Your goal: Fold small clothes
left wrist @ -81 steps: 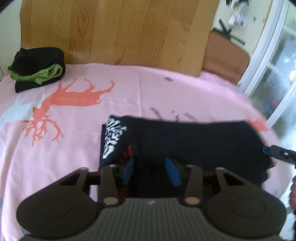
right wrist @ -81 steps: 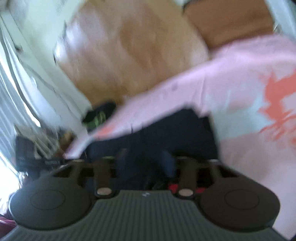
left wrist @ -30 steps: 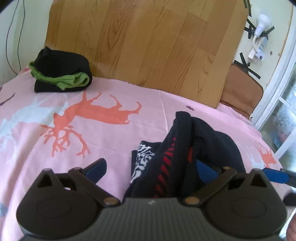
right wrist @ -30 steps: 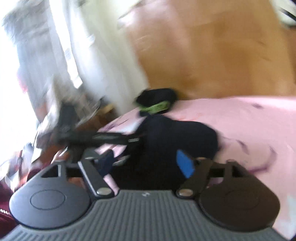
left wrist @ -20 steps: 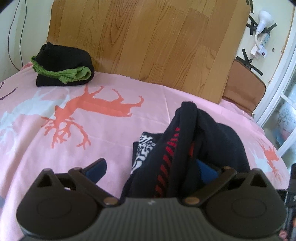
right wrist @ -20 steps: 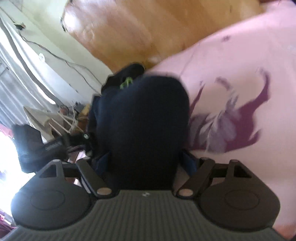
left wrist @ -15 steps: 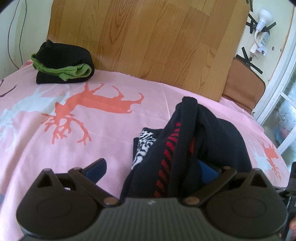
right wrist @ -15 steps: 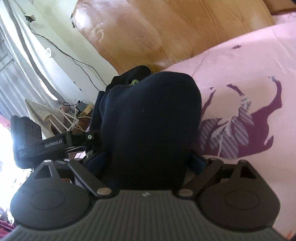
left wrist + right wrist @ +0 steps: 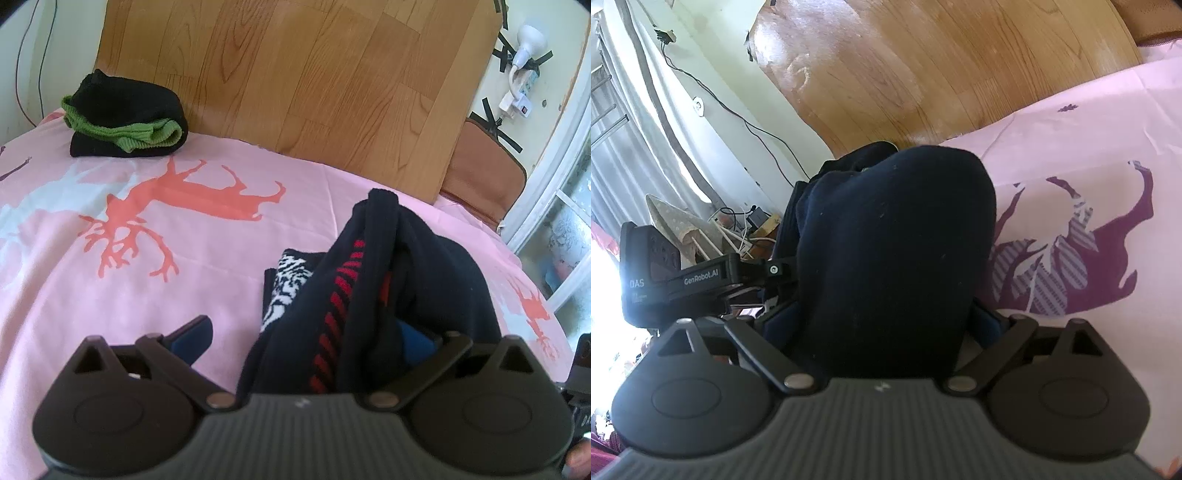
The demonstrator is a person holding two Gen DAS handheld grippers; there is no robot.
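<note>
Two folded garments (image 9: pixel 125 118) on pink sheet (image 9: pixel 221 258).

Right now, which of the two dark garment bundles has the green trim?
The folded bundle lying by the wooden board, far from the grippers. The other, the navy garment, shows red stripes and a white pattern instead.

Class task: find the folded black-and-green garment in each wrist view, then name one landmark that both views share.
Left wrist view: the black-and-green garment lies upper left on the pink sheet, against the wooden board.
Right wrist view: almost hidden; only a dark edge shows above the dark sock bundle.
Shared landmark: the wooden board.
</note>
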